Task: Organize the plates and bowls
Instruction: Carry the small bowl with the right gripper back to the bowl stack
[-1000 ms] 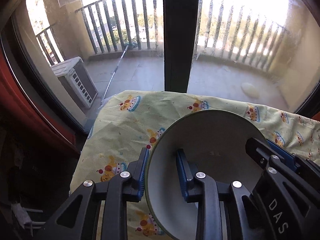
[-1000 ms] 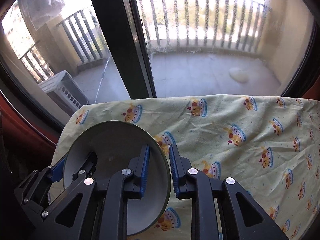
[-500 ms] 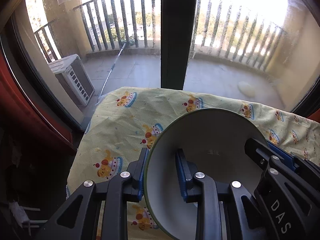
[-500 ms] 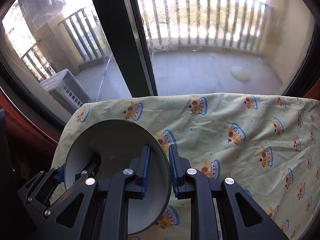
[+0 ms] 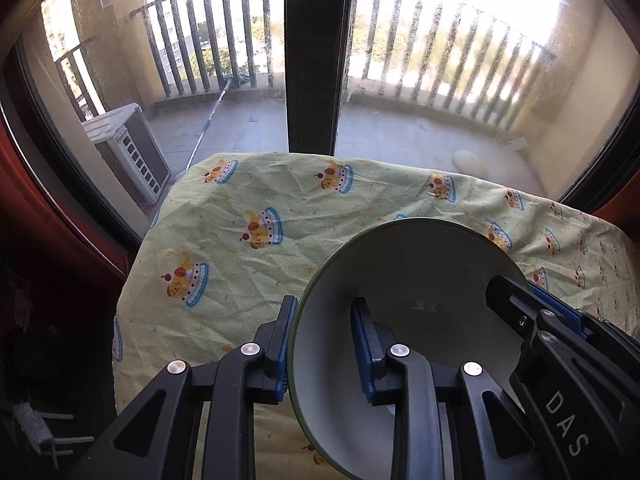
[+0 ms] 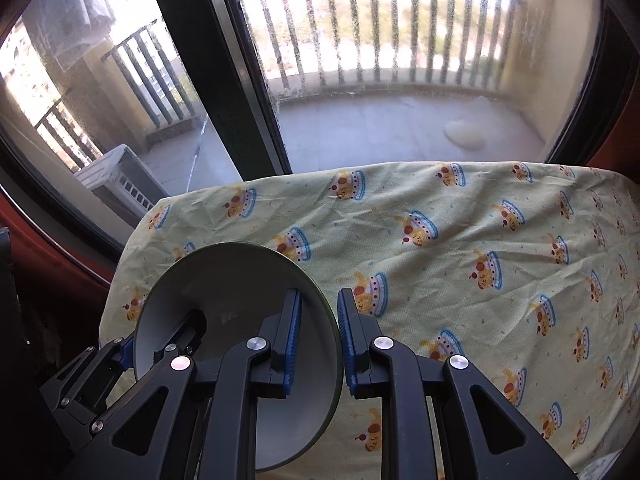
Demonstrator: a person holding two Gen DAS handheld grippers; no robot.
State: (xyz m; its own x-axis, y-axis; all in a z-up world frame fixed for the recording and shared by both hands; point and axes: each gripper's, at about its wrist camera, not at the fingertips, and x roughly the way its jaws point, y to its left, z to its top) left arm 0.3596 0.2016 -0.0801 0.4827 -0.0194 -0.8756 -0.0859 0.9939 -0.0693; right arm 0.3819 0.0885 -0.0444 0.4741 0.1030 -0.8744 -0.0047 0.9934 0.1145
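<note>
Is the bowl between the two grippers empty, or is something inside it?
Empty. The bowl shows only a bare pale inside, apart from the inner jaws of the left gripper and right gripper clamping its rim.

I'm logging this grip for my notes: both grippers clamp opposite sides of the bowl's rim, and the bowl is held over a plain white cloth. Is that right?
Not quite. The cloth is pale yellow with a printed cartoon cake pattern, not plain white; the right wrist view shows it best. The rest stands: the left gripper and the right gripper each clamp the rim of the bowl on opposite sides.
</note>
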